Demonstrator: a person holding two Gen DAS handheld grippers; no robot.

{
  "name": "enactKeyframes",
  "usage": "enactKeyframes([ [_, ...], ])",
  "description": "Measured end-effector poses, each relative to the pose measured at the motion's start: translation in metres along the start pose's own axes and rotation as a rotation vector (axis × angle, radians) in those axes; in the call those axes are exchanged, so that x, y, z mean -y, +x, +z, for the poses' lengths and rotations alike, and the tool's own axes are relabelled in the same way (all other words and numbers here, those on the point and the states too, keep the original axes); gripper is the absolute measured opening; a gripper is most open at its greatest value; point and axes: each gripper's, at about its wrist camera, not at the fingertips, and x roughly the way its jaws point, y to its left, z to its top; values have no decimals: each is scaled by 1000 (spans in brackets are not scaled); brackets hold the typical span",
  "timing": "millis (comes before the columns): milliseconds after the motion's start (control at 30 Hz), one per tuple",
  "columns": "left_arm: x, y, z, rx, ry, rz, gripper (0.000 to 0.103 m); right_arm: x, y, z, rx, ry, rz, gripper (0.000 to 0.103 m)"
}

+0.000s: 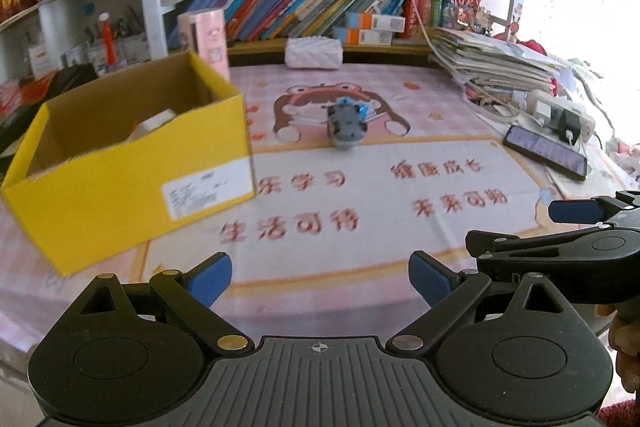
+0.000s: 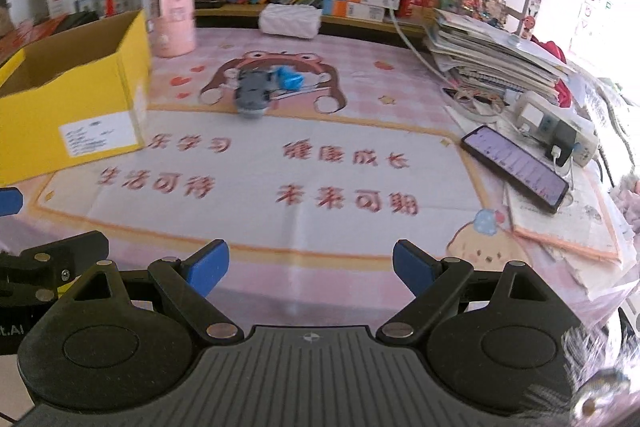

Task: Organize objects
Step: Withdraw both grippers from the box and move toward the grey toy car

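Left wrist view: a yellow cardboard box (image 1: 132, 163), stiff and open-topped, stands at the left of the surface (image 1: 360, 227); the small grey toy car (image 1: 346, 125), probably light, rigid plastic best pinched across its sides, lies well apart at mid-mat. Both the left hand-held gripper (image 1: 320, 279) and the right hand-held gripper (image 2: 310, 267) are spread, empty.
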Motion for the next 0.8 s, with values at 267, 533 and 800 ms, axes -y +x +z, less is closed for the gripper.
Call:
enactKeyframes([
  [267,14,33,35,31,-14,14,97,24,29,36,24,-18,16,89],
  [533,25,62,61,60,-40,43,97,46,62,73,50,-49,63,86],
  [800,29,84,79,52,-75,87,96,55,96,98,42,-86,139,83],
])
